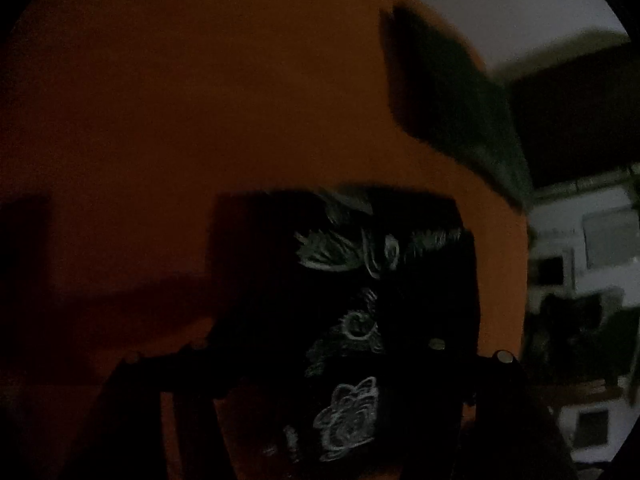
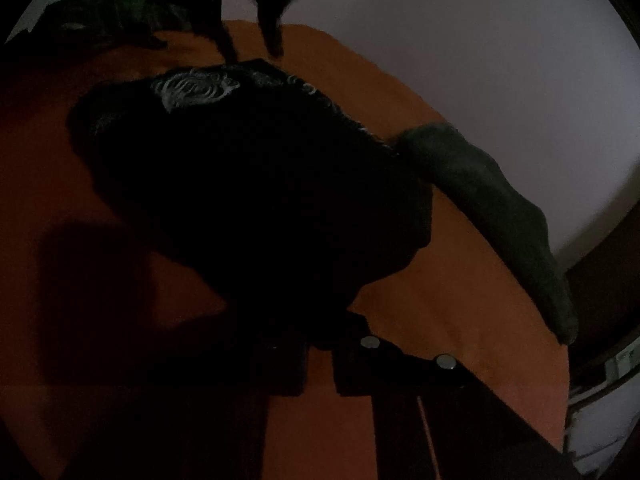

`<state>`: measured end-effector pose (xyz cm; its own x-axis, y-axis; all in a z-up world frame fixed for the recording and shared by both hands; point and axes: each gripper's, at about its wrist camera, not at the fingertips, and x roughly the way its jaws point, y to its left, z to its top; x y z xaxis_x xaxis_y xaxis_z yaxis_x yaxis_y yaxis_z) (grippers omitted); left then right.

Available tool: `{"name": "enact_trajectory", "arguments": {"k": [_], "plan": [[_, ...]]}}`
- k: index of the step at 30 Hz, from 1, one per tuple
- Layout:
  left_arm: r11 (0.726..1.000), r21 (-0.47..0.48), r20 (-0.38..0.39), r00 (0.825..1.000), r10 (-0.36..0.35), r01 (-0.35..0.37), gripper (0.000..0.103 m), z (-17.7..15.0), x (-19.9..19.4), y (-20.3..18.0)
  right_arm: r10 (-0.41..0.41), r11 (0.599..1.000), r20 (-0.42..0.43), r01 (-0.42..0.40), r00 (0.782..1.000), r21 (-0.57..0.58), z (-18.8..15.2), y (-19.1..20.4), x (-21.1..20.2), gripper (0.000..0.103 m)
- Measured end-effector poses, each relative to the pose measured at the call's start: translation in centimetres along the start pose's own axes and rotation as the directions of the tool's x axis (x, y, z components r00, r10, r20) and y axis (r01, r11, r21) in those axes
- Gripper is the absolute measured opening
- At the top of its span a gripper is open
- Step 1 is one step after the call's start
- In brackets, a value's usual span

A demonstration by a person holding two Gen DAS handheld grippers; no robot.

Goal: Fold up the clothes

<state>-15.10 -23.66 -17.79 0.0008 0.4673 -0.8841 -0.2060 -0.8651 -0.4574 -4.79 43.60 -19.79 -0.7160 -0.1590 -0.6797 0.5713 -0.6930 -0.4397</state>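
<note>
Black patterned garment (image 2: pixel 248 200) lies on the orange desk (image 2: pixel 420 320) ahead of my right claw (image 2: pixel 320 344), pinched on its near hem; left claw (image 1: pixel 320 360) spread above it; mid-fold, next carry the hem across.

Table (image 1: pixel 200 120): showing as a plain orange surface, darkening to rust in the shadowed parts.
Black garment (image 2: pixel 248 184): looking black, carrying pale grey-white line patterns of flowers, leaves and swirls.
Green cloth (image 2: pixel 492 200): appearing dark, dull green, with no pattern.
Wall (image 2: pixel 480 40): showing pale greyish white.
</note>
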Motion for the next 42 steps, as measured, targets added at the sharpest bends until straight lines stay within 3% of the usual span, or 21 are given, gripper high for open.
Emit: {"name": "enact_trajectory", "arguments": {"k": [1,2,5,10,16,21,23,25,29,32,35,37,40,41,42], "plan": [[1.000,-0.011,0.009,1.000,0.021,-0.021,0.056,0.2,0.7,-0.1,-0.003,1.000,0.010,0.003,1.000,0.005,0.3,-0.4,0.0,0.007],[0.999,-0.033,0.024,0.999,0.030,-0.029,0.039,0.3,1.1,0.0,-0.013,1.000,0.026,0.013,1.000,-0.003,0.7,-0.5,-0.6,0.007],[0.995,-0.097,0.087,0.995,0.038,-0.030,0.019,0.6,1.3,0.2,-0.041,0.999,0.075,0.043,0.996,-0.026,1.8,-0.8,-2.5,0.007],[0.993,-0.100,0.120,0.990,0.079,-0.067,0.010,3.4,1.2,-0.2,-0.091,0.994,0.083,0.095,0.992,-0.052,1.7,-1.4,-5.2,0.000],[0.994,-0.091,0.131,0.989,0.068,-0.056,0.010,3.4,2.9,-0.2,0.074,0.996,-0.080,-0.071,0.994,0.050,-1.0,0.3,-2.9,0.000],[0.998,-0.063,0.151,0.988,0.029,-0.019,0.013,2.2,1.6,-0.4,0.126,0.986,-0.073,-0.117,0.989,0.121,-2.0,0.0,-3.5,0.004],[0.999,-0.039,0.153,0.988,0.034,-0.028,0.015,1.1,0.2,-1.0,0.183,0.972,-0.052,-0.172,0.982,0.159,-2.1,-1.0,-3.7,0.023],[0.998,-0.010,0.163,0.985,0.057,-0.056,0.018,-0.8,-1.1,-1.8,0.201,0.964,-0.009,-0.196,0.980,0.180,-2.0,-2.0,-4.4,0.034],[1.000,0.007,0.155,0.988,-0.022,0.021,0.018,-6.1,-2.8,-2.4,0.215,0.956,0.062,-0.223,0.975,0.192,-2.0,-2.9,-5.4,0.047],[0.999,0.040,0.137,0.990,-0.037,0.032,0.019,-9.5,-1.6,-3.9,0.219,0.967,0.098,-0.229,0.971,0.114,-0.8,-1.4,-5.7,0.047],[0.999,0.025,0.068,0.997,-0.028,0.026,0.019,-11.6,1.7,-3.9,0.210,0.977,0.134,-0.205,0.969,-0.052,0.9,1.9,-5.7,0.048],[1.000,0.001,0.038,0.999,-0.011,0.011,0.019,-12.8,3.4,-3.3,0.182,0.972,0.151,-0.155,0.972,-0.174,2.2,4.3,-5.0,0.048],[0.999,-0.049,0.027,1.000,-0.002,0.003,0.019,-15.1,5.0,-2.7,0.103,0.948,0.110,-0.064,0.989,-0.313,4.6,7.5,-1.2,0.046],[0.997,-0.071,0.038,0.999,-0.021,0.024,0.019,-15.7,4.8,-2.6,0.084,0.940,0.096,-0.047,0.992,-0.338,5.4,8.2,0.0,0.033],[0.995,-0.091,0.056,0.998,-0.036,0.041,0.019,-15.9,4.2,-2.4,0.095,0.952,0.110,-0.058,0.989,-0.300,6.3,7.6,-0.2,0.027]]}}
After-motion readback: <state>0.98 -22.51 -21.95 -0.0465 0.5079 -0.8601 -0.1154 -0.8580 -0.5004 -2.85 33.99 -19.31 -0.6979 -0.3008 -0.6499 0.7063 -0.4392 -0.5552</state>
